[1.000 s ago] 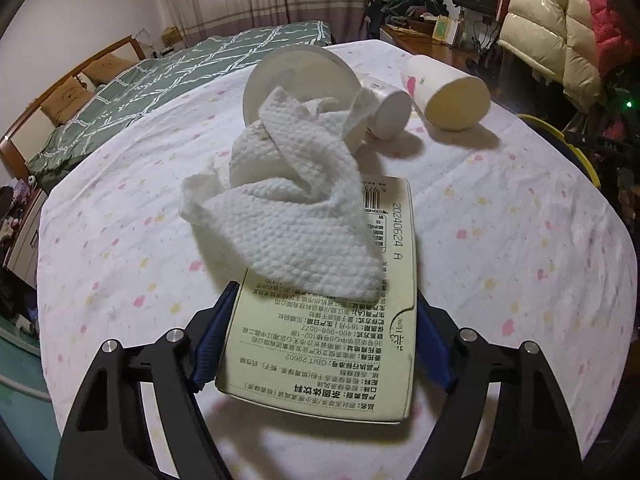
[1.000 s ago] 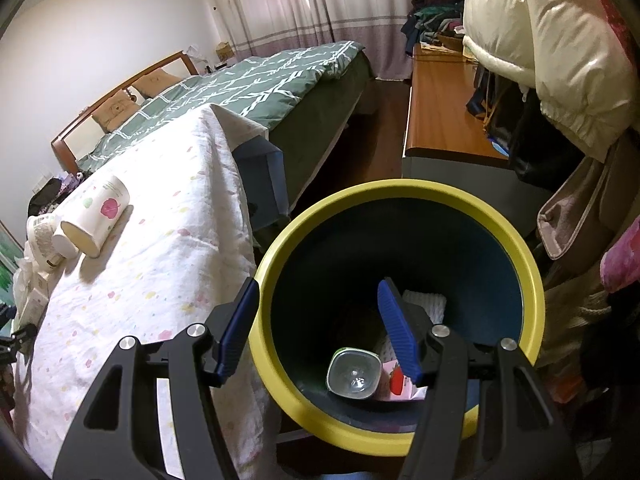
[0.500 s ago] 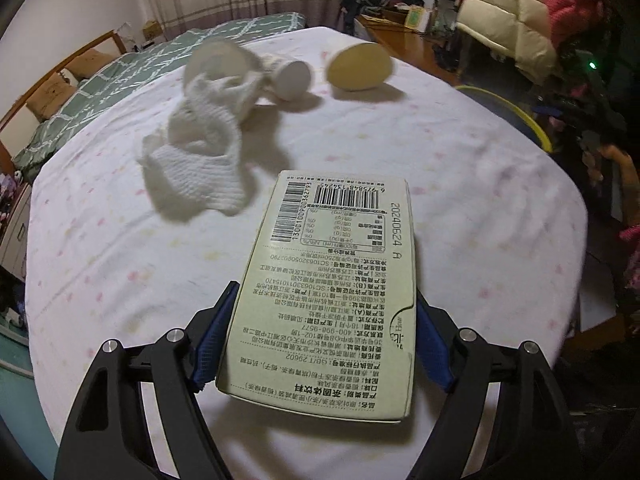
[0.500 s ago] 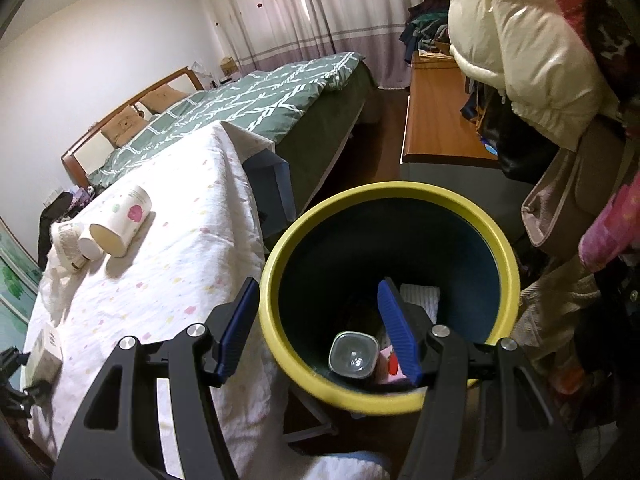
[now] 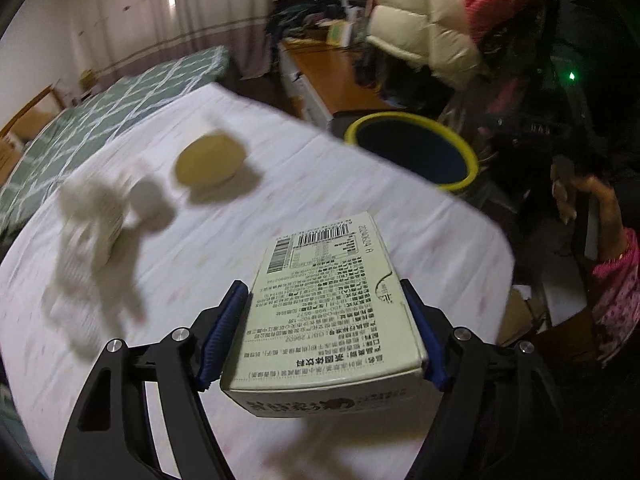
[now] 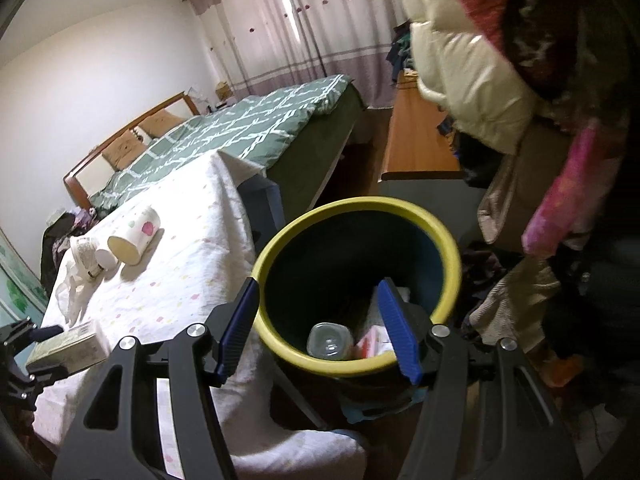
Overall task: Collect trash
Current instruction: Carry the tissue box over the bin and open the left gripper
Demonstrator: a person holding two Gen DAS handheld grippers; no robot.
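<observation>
- the left gripper [image 5: 326, 336] pinches a flat cream box [image 5: 334, 300] by its two long sides; its jaws have just been closing a little on it, and the box juts forward past the blue pads.
- the box is held in the air above the white tabletop [image 5: 360, 200], pointing towards the yellow-rimmed bin [image 5: 414, 152] beyond the far edge.
- risk, as a judgement: the pads grip only the near part of the box, so a quick swing could let it pivot or slip out before it reaches the bin.
- risk: thin card may buckle if squeezed harder, which would loosen the hold.
- risk: a release too soon would drop it on the tabletop or the floor beside the bin.
- the left gripper tilts steeply downward; the view is motion-blurred.
- the right gripper [image 6: 320, 320] is spread with nothing between its jaws, hanging over the bin mouth and angled down into it; it could block the box's way in.
- a bottle [image 6: 328, 340] and some paper already lie in the bin.
- a cup [image 6: 134, 236], a second small cup [image 6: 94, 258] and a crumpled tissue [image 5: 86, 248] lie on the tabletop, not yet collected.
- a person's hand [image 5: 580, 200] in a pink sleeve shows at the right edge of the left view.
</observation>
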